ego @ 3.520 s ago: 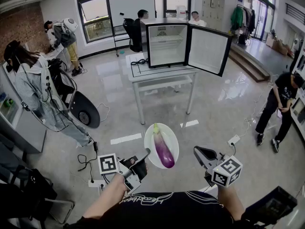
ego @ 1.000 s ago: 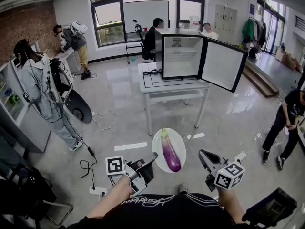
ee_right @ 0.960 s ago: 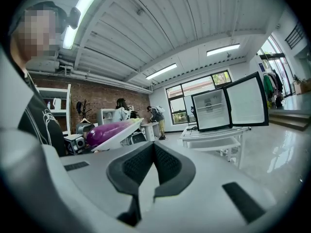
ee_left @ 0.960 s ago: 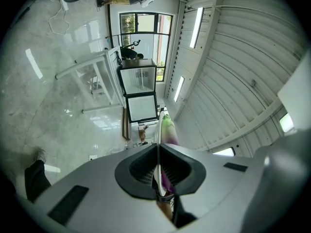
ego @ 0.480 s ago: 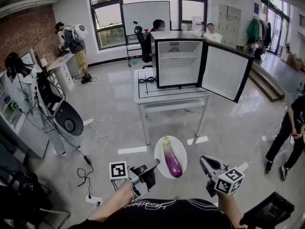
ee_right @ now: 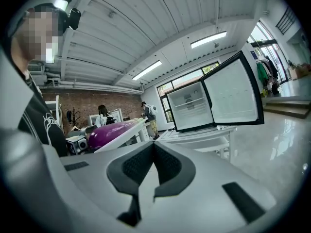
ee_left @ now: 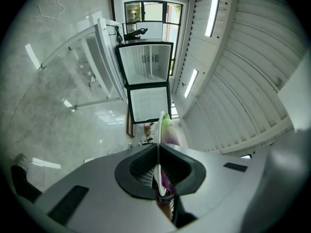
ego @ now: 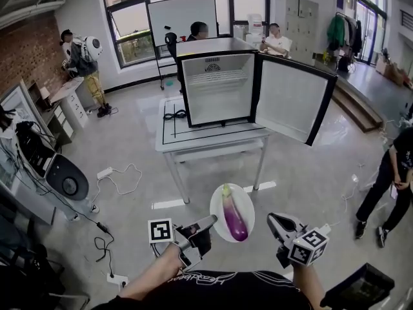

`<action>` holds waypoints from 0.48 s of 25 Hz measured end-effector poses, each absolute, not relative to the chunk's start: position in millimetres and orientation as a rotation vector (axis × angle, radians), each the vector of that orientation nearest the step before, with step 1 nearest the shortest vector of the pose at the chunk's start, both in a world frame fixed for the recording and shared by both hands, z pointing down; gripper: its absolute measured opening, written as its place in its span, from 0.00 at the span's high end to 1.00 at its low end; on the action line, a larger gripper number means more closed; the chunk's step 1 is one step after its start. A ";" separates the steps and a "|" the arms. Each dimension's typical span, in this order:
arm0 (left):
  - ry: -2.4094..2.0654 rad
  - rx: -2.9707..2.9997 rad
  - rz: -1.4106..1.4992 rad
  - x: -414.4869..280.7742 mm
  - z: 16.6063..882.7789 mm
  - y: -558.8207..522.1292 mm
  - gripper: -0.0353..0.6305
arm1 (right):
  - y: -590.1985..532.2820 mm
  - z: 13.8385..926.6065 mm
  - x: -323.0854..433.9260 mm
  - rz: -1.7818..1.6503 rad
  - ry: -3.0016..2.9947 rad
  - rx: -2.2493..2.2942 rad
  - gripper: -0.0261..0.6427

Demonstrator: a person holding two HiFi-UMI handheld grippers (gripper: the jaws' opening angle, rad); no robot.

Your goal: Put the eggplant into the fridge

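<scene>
1. Status: the task is under way and not complete. The eggplant (ego: 232, 217) lies on a plate (ego: 217, 212) and is not yet in the fridge (ego: 218, 89).
2. Left gripper (ego: 209, 221): clamped on the plate's rim. The eggplant sits just beyond its tip, on the side toward the right gripper (ego: 271, 219).
3. Right gripper: jaws together with nothing between them. It is just beside the plate's opposite rim and appears not to touch it.
4. The fridge stands on a desk (ego: 213, 138) well ahead of both grippers. Its door (ego: 290, 99) is swung wide and the compartment looks bare.
5. Outstanding: finish the approach and place the eggplant inside.
6. Change from the earlier frames: the fridge and desk show larger and nearer in the head view, so the carrier has advanced. The plate, eggplant and both grippers keep the same arrangement. The standing person at the left edge has dropped out of view.
</scene>
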State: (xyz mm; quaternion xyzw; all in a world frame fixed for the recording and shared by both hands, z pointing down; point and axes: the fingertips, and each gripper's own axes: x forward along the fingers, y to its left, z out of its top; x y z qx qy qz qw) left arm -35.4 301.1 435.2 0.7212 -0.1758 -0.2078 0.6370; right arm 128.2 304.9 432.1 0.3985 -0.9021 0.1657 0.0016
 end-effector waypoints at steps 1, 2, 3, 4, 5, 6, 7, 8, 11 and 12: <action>-0.405 1.649 -0.468 -26.9 435.1 294.0 0.92 | 297.9 433.2 138.2 0.519 -2.836 1.260 0.95; -0.406 1.651 -0.462 -18.8 434.2 288.0 0.92 | 292.1 434.1 147.1 0.514 -2.836 1.268 0.95; -0.405 1.655 -0.458 -11.2 433.0 283.0 0.92 | 287.2 433.9 154.8 0.507 -2.835 1.275 0.95; -0.403 1.658 -0.455 -4.1 431.7 278.8 0.92 | 282.7 432.8 161.7 0.497 -2.833 1.281 0.95; -0.399 1.663 -0.453 2.4 430.0 275.4 0.92 | 278.3 431.6 168.1 0.482 -2.833 1.286 0.95; -0.396 1.668 -0.454 7.8 427.8 272.8 0.92 | 274.3 430.5 174.1 0.468 -2.834 1.290 0.95; -0.394 1.672 -0.455 11.8 425.7 270.9 0.92 | 271.2 429.9 179.3 0.458 -2.837 1.294 0.95; -0.397 1.674 -0.457 14.0 424.1 269.6 0.92 | 269.1 429.6 183.6 0.456 -2.840 1.299 0.95; -0.419 1.666 -0.465 14.6 425.6 265.6 0.92 | 263.3 431.0 192.5 0.474 -2.837 1.318 0.95; -0.425 1.662 -0.466 13.9 427.5 263.7 0.92 | 260.3 432.7 194.0 0.474 -2.840 1.317 0.95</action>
